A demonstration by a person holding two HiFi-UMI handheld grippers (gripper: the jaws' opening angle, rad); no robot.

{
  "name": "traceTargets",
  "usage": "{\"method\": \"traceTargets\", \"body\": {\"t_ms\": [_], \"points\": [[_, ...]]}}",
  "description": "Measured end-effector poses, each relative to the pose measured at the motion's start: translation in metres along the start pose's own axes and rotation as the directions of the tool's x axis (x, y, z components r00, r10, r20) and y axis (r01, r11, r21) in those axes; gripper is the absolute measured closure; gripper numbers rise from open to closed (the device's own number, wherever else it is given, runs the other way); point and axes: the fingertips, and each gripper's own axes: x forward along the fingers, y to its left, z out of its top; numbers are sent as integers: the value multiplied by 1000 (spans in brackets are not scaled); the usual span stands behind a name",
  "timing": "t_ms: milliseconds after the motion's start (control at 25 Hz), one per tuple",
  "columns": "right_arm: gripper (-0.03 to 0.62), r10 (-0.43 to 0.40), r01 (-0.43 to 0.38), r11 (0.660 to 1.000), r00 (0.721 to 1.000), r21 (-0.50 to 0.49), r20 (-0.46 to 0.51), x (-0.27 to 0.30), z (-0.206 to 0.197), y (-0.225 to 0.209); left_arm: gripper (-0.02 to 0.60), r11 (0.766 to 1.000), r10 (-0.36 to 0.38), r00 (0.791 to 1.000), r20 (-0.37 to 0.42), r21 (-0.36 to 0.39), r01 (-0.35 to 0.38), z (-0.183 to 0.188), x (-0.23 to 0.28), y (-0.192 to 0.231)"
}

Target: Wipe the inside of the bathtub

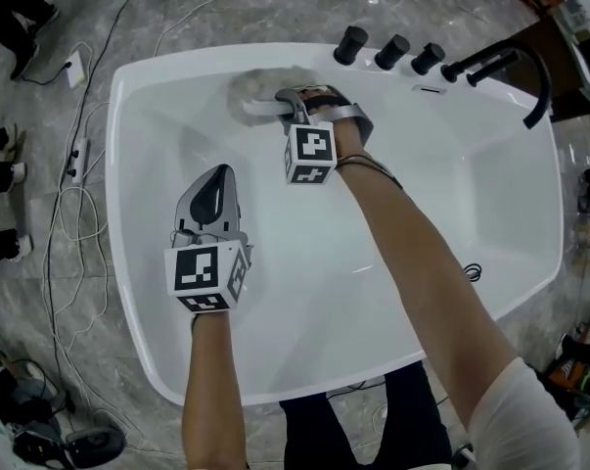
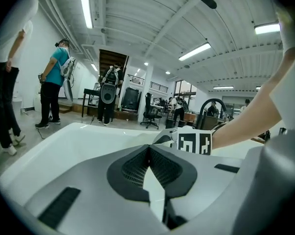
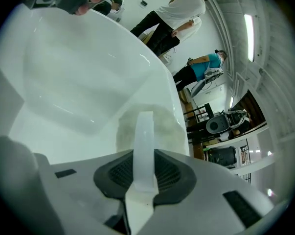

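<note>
The white glossy bathtub (image 1: 158,292) is seen from above on a grey marbled floor (image 1: 177,13), with the person standing at its near rim and both arms reached into the basin. Its shell is judged to be rigid, fixed and slippery, so it is not a thing to be gripped. It is to be worked through the wiping tool, with pressure applied against the wall.

That tool is a pale grey wiping pad (image 1: 260,88) on a flat translucent white handle (image 3: 143,146). The pad looks soft and light and the handle fairly stiff, so the handle is the place to hold. It is clamped there between the jaws of the right gripper (image 1: 299,103), and the pad is laid against the far inner wall, just below the black round tap knobs (image 1: 392,52) and left of the black curved spout (image 1: 515,62).

The left gripper (image 1: 216,176) hangs over the middle of the basin. Its jaw tips are pressed together and nothing is caught between them.

The pad is blurred in the head view and partly covered by the right gripper. How firmly it bears on the wall, and whether it is wet, cannot be made out. Part of the near rim is hidden by the forearms.
</note>
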Motion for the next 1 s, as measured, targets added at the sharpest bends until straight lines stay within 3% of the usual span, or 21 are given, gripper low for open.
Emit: {"method": "traceTargets", "body": {"t_ms": [480, 1000], "points": [[500, 12, -11, 1000, 998, 13, -63, -42, -141, 5, 574, 998, -55, 998, -12, 18, 56, 4, 49, -114], [500, 10, -4, 997, 997, 73, -78, -76, -250, 8, 574, 996, -81, 996, -33, 42, 82, 10, 87, -215]]}}
